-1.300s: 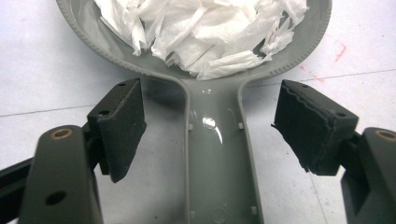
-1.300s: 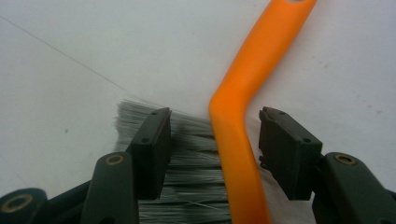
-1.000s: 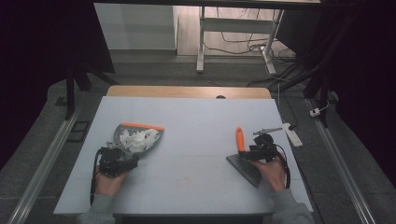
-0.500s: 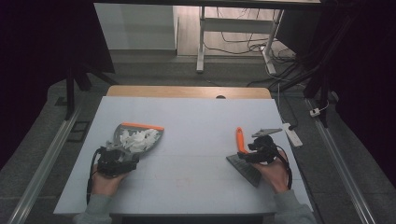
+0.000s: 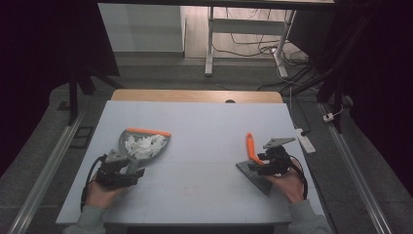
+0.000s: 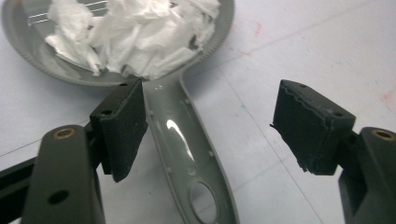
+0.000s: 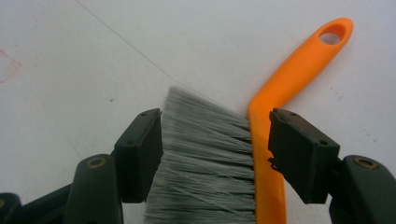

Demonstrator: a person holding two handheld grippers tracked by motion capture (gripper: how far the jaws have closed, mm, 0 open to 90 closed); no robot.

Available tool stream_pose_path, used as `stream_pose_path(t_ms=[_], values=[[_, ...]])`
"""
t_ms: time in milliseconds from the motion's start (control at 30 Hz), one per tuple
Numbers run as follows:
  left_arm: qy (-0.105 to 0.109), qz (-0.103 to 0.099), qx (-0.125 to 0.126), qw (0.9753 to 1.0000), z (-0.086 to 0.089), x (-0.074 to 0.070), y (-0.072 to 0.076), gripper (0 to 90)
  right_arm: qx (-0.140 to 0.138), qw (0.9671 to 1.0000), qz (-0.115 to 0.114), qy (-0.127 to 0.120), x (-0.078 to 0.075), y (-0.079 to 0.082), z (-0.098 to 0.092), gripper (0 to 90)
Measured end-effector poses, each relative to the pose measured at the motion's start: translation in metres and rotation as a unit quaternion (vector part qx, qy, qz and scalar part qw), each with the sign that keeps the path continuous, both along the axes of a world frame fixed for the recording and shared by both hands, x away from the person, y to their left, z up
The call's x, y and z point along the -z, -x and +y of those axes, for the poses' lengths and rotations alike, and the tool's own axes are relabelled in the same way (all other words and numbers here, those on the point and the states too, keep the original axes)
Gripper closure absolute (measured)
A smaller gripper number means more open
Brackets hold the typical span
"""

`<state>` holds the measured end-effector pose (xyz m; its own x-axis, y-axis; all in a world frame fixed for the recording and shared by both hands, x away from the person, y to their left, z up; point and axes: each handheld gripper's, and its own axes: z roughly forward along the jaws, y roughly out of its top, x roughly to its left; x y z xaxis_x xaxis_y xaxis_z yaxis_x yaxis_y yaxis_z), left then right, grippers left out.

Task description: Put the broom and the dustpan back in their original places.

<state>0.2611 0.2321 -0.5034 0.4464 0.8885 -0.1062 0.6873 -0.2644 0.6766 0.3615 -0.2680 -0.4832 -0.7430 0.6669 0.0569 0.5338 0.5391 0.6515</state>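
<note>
On the white table [image 5: 204, 146], item one: grey dustpan [image 5: 142, 144] with orange lip, loaded with white paper scraps [image 5: 144, 145]. Landmark for all places below.

Item two: left gripper [image 5: 127, 168], at the handle end of the dustpan, on the person's side of it. Compared with a second ago, it has backed a little toward the person. In the left gripper view its jaws stand wide apart, astride the dustpan handle [image 6: 187, 154]; one pad lies just beside the handle's edge, the other well clear. Nothing is clamped. Judgement: the pan has been let go and rests on the table on its own, so the gathering step looks finished.

Item three: hand brush [image 5: 253, 158], orange handle, grey bristles [image 7: 205, 158], lying flat well apart from the dustpan, on the far side of the table from it. Unmoved over the last second.

Item four: right gripper [image 5: 257, 168], over the brush head. Jaws parted, bristles and orange spine between them, no squeeze evident.
</note>
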Motion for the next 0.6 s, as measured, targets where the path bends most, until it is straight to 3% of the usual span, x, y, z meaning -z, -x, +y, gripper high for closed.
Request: stream_pose_path(t_ms=[133, 600], values=[[-0.01, -0.003, 0.018, 0.9998, -0.004, -0.001, 0.004, 26.7, -0.003, 1.0, 0.001, -0.004, 0.001, 0.006, -0.002, 35.3], [-0.013, -0.002, 0.068, 0.9976, -0.005, -0.001, 0.014, 27.3, -0.017, 0.9999, -0.001, -0.002, 0.007, 0.031, -0.007, 35.4]])
